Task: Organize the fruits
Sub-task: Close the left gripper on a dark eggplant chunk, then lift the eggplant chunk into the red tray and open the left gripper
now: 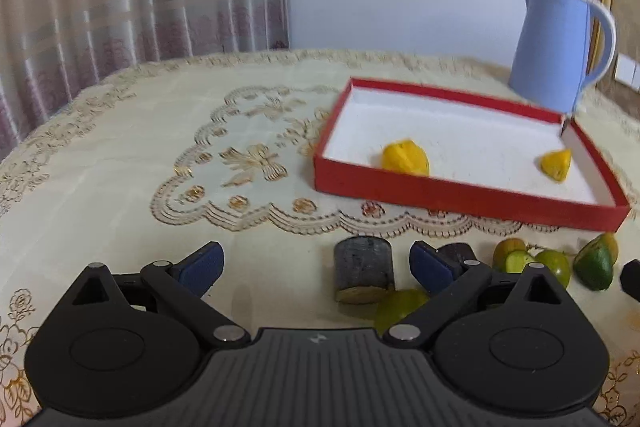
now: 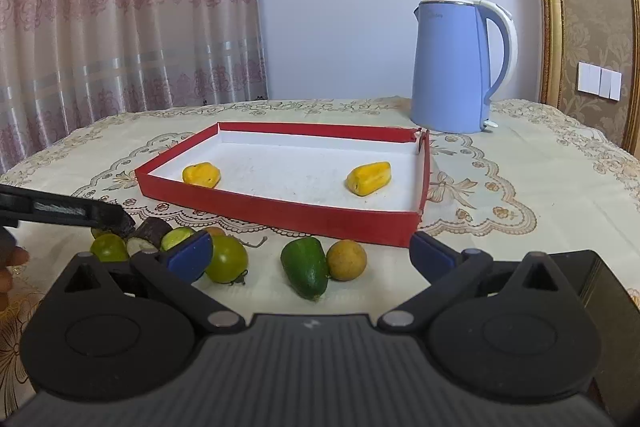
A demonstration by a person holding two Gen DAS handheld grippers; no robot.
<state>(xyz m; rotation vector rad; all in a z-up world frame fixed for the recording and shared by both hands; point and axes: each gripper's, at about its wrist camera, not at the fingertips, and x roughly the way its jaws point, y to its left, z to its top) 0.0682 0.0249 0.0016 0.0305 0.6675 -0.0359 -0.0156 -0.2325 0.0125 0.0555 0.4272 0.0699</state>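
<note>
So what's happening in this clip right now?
A person is sorting fruit into a red tray with two handheld grippers. Two yellow pieces already lie in it. The rest sit on the tablecloth in front: green tomatoes, a green avocado-like fruit, a brownish round fruit and dark cane pieces. The left gripper and right gripper are both open, holding nothing.

One red tray point(image 2: 276, 209) holds two yellow fruit pieces point(image 2: 201, 174) point(image 2: 368, 178). On the table point(image 2: 540, 267) in front of it lie three green tomatoes point(image 2: 226, 259) point(image 2: 109, 247) point(image 2: 176, 237), one green avocado point(image 2: 305, 267), one brownish round fruit point(image 2: 347, 260), and two dark cane chunks point(image 1: 363, 274) point(image 1: 456, 252). One blue kettle point(image 2: 456, 67) stands behind.
</note>
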